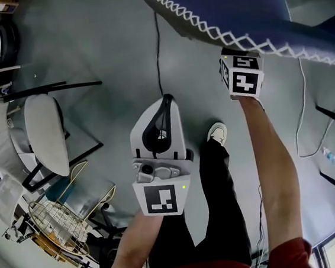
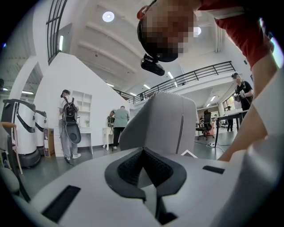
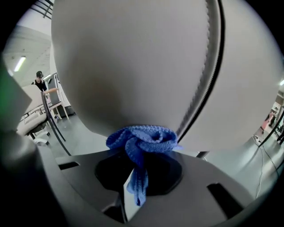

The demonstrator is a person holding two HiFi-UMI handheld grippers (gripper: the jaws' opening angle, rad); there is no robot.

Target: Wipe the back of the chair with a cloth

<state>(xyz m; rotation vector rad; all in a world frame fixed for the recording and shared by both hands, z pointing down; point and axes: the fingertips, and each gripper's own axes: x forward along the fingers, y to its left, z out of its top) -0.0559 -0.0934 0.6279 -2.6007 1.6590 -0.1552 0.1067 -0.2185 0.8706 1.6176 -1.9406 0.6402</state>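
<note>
The chair back (image 3: 133, 62) is a broad pale curved surface with a stitched seam, and it fills the right gripper view. From the head view its edge (image 1: 244, 15) looks dark blue with white zigzag stitching, at the top right. My right gripper (image 3: 135, 170) is shut on a bunched blue cloth (image 3: 142, 138) and holds it against the chair back. In the head view only its marker cube (image 1: 242, 76) shows under the chair's edge. My left gripper (image 1: 164, 104) hangs mid-frame over the floor, shut on nothing (image 2: 144, 170), apart from the chair.
A white chair (image 1: 45, 134) and a wire basket (image 1: 58, 222) stand at the left. Cables (image 1: 157, 48) run over the grey floor. The person's leg and shoe (image 1: 217, 132) are between the arms. Several people (image 2: 69, 124) stand far off by a white wall.
</note>
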